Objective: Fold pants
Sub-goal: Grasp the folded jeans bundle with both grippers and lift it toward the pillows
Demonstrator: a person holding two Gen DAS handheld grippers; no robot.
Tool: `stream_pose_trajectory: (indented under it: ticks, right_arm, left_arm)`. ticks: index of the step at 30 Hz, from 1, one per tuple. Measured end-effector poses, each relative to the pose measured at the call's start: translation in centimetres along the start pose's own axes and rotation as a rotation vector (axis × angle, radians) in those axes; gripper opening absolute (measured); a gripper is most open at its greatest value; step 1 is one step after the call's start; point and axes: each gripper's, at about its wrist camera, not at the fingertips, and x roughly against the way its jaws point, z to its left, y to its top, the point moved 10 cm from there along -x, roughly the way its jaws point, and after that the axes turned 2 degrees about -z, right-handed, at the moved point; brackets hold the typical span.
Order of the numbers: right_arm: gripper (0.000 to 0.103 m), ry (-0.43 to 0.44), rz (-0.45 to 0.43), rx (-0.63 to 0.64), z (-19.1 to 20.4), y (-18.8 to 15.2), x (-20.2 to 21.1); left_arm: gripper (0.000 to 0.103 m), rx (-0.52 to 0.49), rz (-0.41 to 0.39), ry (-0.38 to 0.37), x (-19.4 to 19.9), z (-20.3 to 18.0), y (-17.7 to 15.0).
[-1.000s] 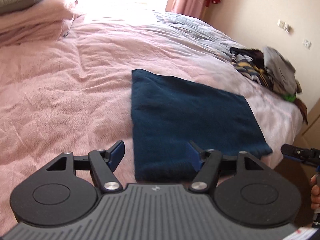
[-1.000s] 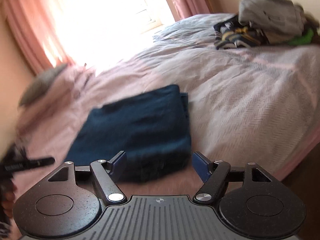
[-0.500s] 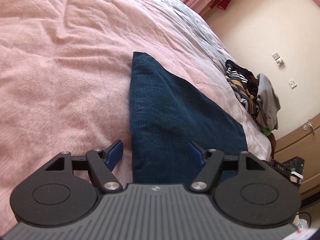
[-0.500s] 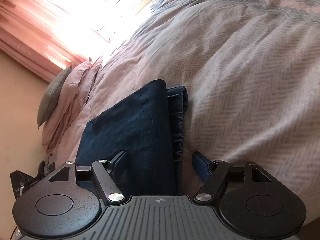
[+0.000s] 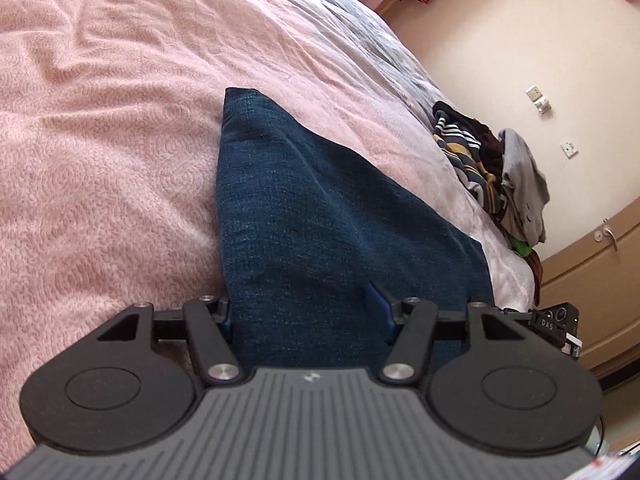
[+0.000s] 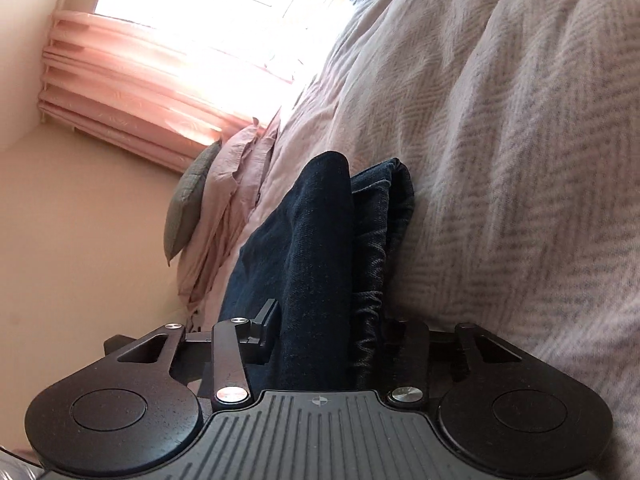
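Two tools, one per near corner of folded pants [image 5: 320, 216] on bed [image 5: 100, 160] — left tool [image 5: 306, 312] and right tool [image 6: 326, 332] just closed, each clamping fabric, prob. for next fold.

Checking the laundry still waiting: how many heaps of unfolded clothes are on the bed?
1. The heap of clothes sits at the bed's far edge by the wall, beyond the folded pants; more may lie outside view.

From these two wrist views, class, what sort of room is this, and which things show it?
Most likely a bedroom: a bed with a pink bedspread, pillows by a curtained window, and a pile of clothes.
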Motion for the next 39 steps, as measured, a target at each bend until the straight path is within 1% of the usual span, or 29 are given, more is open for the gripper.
stream_pose_trajectory:
  ticks: [2, 3, 5, 6, 9, 10, 12, 15, 16, 19, 20, 22, 25, 27, 30, 32, 35, 39]
  right_arm:
    - [0.033, -0.032, 0.0, -0.009, 0.3, 0.4, -0.2]
    - [0.03, -0.058, 0.005, -0.014, 0.6, 0.5, -0.2]
    - [0.027, -0.113, 0.024, -0.027, 1.7, 1.0, 0.1]
    - [0.026, -0.139, 0.035, -0.022, 2.7, 1.3, 0.2]
    - [0.026, -0.206, 0.091, 0.011, 6.8, 2.7, 0.0]
    - [0.026, -0.218, 0.115, 0.027, 8.4, 3.2, -0.2]
    - [0.026, -0.238, 0.174, 0.06, 12.1, 4.3, -1.3]
    - [0.026, -0.215, 0.266, 0.102, 17.5, 5.4, -3.8]
    - [0.026, -0.201, 0.303, 0.116, 19.6, 5.4, -5.4]
    - [0.026, -0.147, 0.415, 0.162, 24.9, 4.6, -9.4]
    - [0.026, -0.123, 0.459, 0.191, 27.0, 3.7, -11.3]
    - [0.026, -0.078, 0.53, 0.233, 30.1, 1.9, -14.6]
    - [0.026, -0.022, 0.64, 0.283, 34.4, -2.2, -20.3]
    - [0.026, 0.008, 0.708, 0.32, 36.9, -5.6, -24.5]
    - [0.026, 0.041, 0.786, 0.349, 40.2, -10.6, -31.4]
    - [0.026, 0.051, 0.825, 0.358, 42.4, -13.5, -36.1]
    - [0.026, 0.078, 0.882, 0.373, 46.5, -18.1, -44.0]
    - [0.026, 0.152, 0.911, 0.42, 52.8, -22.9, -54.5]
  left_arm:
    - [0.037, -0.009, -0.046, 0.019, 0.6, -0.5, 0.5]
    - [0.029, -0.009, -0.052, 0.036, 1.0, -0.8, 0.6]
    - [0.019, -0.001, -0.063, 0.063, 2.4, -1.7, 1.2]
    - [0.017, 0.015, -0.067, 0.068, 3.1, -2.3, 1.5]
    - [0.017, 0.029, -0.087, 0.105, 6.0, -4.5, 2.6]
    - [0.017, 0.045, -0.098, 0.12, 7.4, -5.0, 3.1]
    - [0.017, 0.108, -0.137, 0.136, 10.6, -5.5, 4.0]
    - [0.017, 0.196, -0.218, 0.195, 16.6, -5.6, 5.3]
    - [0.017, 0.224, -0.248, 0.225, 18.8, -5.6, 5.6]
    - [0.017, 0.311, -0.343, 0.318, 25.5, -4.7, 5.8]
    - [0.017, 0.338, -0.376, 0.345, 27.6, -4.1, 5.6]
    - [0.017, 0.399, -0.44, 0.395, 31.8, -2.3, 5.0]
    - [0.017, 0.487, -0.514, 0.467, 37.2, 1.3, 3.9]
    - [0.017, 0.525, -0.554, 0.519, 41.0, 4.4, 3.4]
    - [0.017, 0.595, -0.601, 0.568, 46.0, 10.0, 3.2]
    - [0.017, 0.618, -0.625, 0.602, 49.6, 13.7, 3.9]
    - [0.017, 0.62, -0.662, 0.653, 55.0, 19.3, 5.6]
    - [0.017, 0.603, -0.735, 0.712, 62.2, 27.0, 8.5]
